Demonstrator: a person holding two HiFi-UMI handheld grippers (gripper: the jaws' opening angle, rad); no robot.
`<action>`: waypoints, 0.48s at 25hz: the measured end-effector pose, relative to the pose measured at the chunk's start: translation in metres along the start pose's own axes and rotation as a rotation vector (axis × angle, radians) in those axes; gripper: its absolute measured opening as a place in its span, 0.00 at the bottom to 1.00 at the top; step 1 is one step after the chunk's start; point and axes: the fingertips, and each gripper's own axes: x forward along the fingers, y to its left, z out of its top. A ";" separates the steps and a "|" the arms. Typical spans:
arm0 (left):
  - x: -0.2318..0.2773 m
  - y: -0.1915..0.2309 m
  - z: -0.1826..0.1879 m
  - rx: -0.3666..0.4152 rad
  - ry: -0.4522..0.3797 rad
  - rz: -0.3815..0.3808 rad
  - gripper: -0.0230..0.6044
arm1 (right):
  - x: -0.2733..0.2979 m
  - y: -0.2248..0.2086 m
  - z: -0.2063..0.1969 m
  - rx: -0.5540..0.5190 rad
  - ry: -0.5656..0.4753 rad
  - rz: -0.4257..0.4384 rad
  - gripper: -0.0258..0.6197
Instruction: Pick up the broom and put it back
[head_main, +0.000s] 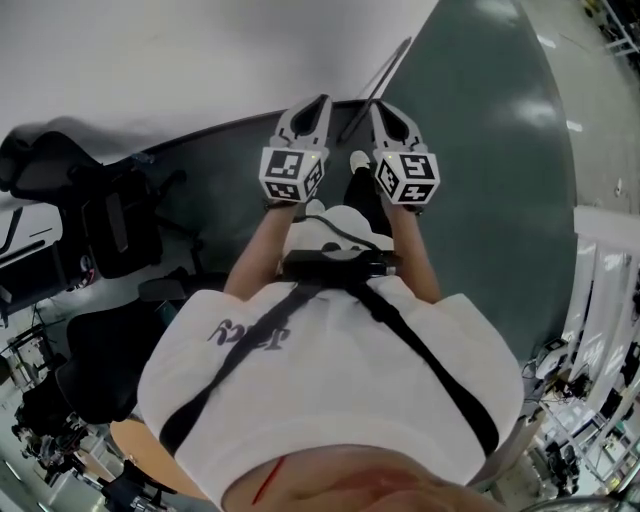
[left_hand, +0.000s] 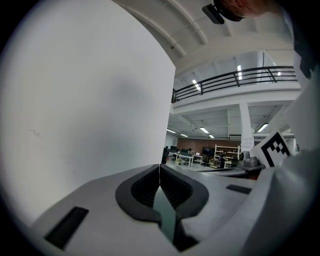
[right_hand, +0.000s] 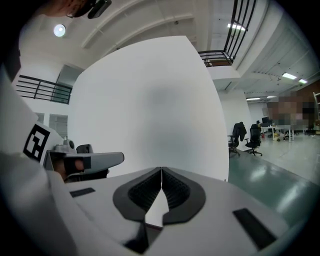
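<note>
The broom (head_main: 383, 82), as far as I can read it, is the thin dark rod lying slantwise on the green floor (head_main: 490, 170). It lies close along the foot of the white partition wall (head_main: 200, 60), ahead of both grippers. I can see only the handle; its lower end runs in behind the grippers, so I cannot tell where the head sits. Neither gripper view shows the broom. Both look level at the wall and the hall beyond, which suggests the tools are carried too high to aim at it.

The left gripper (head_main: 320, 102) and right gripper (head_main: 381, 108) are held side by side in front of the person's chest. Each has its fingers pressed together with nothing between them. I judge that to be a carrying posture for the approach, not a grasp. They will need to spread and tip down toward the handle before either can take it. One white shoe (head_main: 358, 159) shows between the two grippers.
</note>
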 end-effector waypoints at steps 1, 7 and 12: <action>0.007 0.001 -0.006 -0.001 0.013 -0.006 0.06 | 0.003 -0.007 -0.005 0.007 0.008 -0.004 0.05; 0.058 -0.004 -0.048 -0.003 0.105 -0.047 0.06 | 0.015 -0.058 -0.045 0.049 0.084 -0.056 0.05; 0.105 -0.016 -0.084 -0.029 0.179 -0.075 0.06 | 0.025 -0.105 -0.073 0.054 0.150 -0.067 0.05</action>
